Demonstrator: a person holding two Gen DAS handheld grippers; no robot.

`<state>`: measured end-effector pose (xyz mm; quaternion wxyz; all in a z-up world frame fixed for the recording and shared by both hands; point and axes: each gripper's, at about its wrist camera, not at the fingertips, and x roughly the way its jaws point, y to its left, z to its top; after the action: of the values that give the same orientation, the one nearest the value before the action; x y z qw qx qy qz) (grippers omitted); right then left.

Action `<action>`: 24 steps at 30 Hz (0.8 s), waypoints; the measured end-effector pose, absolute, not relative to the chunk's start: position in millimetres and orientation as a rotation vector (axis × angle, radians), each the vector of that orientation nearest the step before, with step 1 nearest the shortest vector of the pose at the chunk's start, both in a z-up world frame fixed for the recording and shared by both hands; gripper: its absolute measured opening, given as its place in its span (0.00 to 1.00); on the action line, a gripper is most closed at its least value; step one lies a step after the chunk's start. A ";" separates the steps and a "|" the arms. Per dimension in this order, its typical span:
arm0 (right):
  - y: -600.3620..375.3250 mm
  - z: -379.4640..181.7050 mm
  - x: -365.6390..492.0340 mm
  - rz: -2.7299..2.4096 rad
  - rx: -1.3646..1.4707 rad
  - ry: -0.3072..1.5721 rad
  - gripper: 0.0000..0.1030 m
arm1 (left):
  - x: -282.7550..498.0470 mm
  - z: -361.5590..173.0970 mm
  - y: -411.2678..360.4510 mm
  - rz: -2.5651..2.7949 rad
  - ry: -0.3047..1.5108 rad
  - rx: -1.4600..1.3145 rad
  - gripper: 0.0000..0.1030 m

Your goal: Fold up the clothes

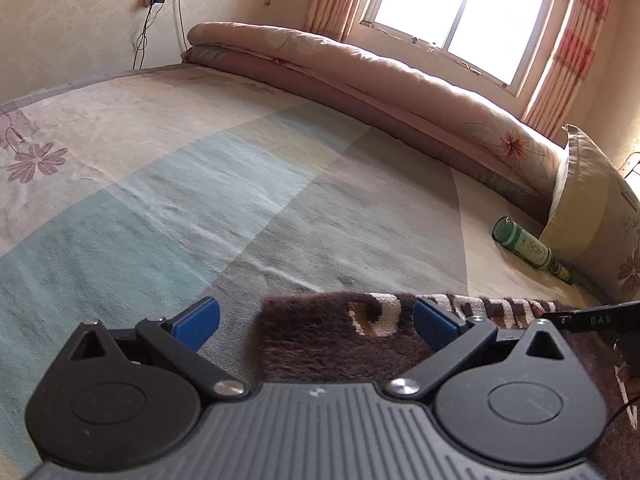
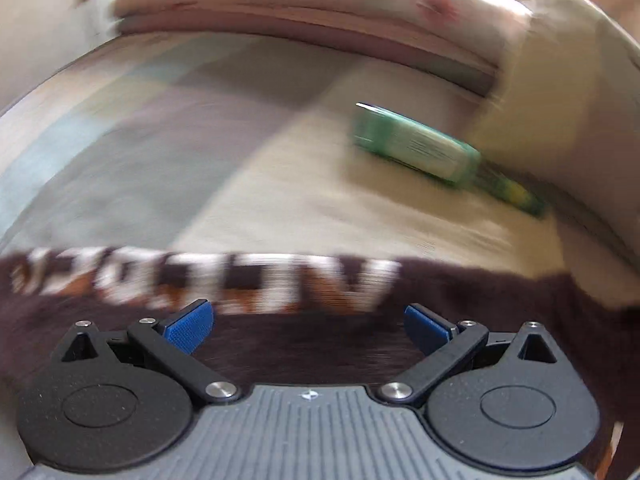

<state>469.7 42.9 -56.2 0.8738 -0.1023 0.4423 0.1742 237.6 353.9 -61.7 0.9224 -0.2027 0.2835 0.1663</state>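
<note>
A dark brown fuzzy garment (image 1: 332,340) with cream and tan lettering lies on the bed. In the left wrist view its left edge sits between the blue pads of my left gripper (image 1: 316,322), which is open just above it. A black part of the other gripper (image 1: 592,320) pokes in at the right. The right wrist view is motion-blurred. There the same garment (image 2: 304,336) spreads across the lower frame, and my right gripper (image 2: 308,326) hangs open over it, its pads wide apart with nothing pinched.
The bed sheet (image 1: 200,184) has pale blue, grey and beige patches. A rolled quilt (image 1: 360,68) lies along the far side under a window (image 1: 460,4). A green glass bottle (image 1: 528,248) (image 2: 432,152) lies beside a pillow (image 1: 592,204) at the right.
</note>
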 end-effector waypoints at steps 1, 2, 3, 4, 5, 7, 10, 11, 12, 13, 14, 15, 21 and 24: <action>35.3 -62.0 478.3 0.338 -0.168 0.935 1.00 | 238.7 -61.0 352.5 0.341 0.581 -0.413 0.99; 33.4 -68.2 483.5 0.319 -0.136 0.935 1.00 | 239.8 -60.3 351.2 0.341 0.580 -0.411 1.00; 37.6 -73.7 485.5 0.306 -0.127 0.933 1.00 | 240.6 -59.6 350.4 0.340 0.579 -0.409 1.00; 43.0 -79.2 486.6 0.296 -0.121 0.930 1.00 | 241.3 -59.1 349.7 0.340 0.579 -0.407 1.00; 59.0 -84.4 481.0 0.306 -0.139 0.925 1.00 | 242.1 -58.5 349.0 0.340 0.578 -0.405 1.00; 91.1 -95.0 469.8 0.326 -0.176 0.914 1.00 | 242.5 -57.4 347.0 0.349 0.571 -0.389 0.99; 136.3 -100.9 445.2 0.316 -0.212 0.870 1.00 | 239.8 -53.8 346.6 0.364 0.560 -0.380 0.99; 145.5 -98.9 439.5 0.377 -0.185 0.877 1.00 | 238.1 -52.5 347.3 0.362 0.553 -0.386 0.99; 148.7 -95.8 435.8 0.463 -0.142 0.909 1.00 | 236.5 -51.2 348.1 0.358 0.545 -0.393 0.99; 152.6 -91.0 431.3 0.534 -0.139 0.921 1.00 | 235.9 -50.9 348.4 0.357 0.543 -0.394 0.99; 156.1 -86.1 426.7 0.606 -0.137 0.933 1.00 | 235.7 -51.2 348.6 0.356 0.545 -0.392 0.99; 154.5 -79.8 422.7 0.677 -0.139 0.942 1.00 | 235.6 -51.4 348.7 0.355 0.547 -0.390 1.00; 75.8 -44.5 423.0 0.577 -0.067 0.977 1.00 | 236.8 -53.3 349.4 0.357 0.560 -0.398 1.00; 23.6 -39.9 425.7 0.497 0.004 1.012 1.00 | 238.6 -52.0 346.4 0.337 0.557 -0.393 1.00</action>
<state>425.7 23.6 -39.9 0.8453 0.0017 0.4795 0.2354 238.6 346.4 -52.0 0.9285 -0.1920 0.2720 0.1644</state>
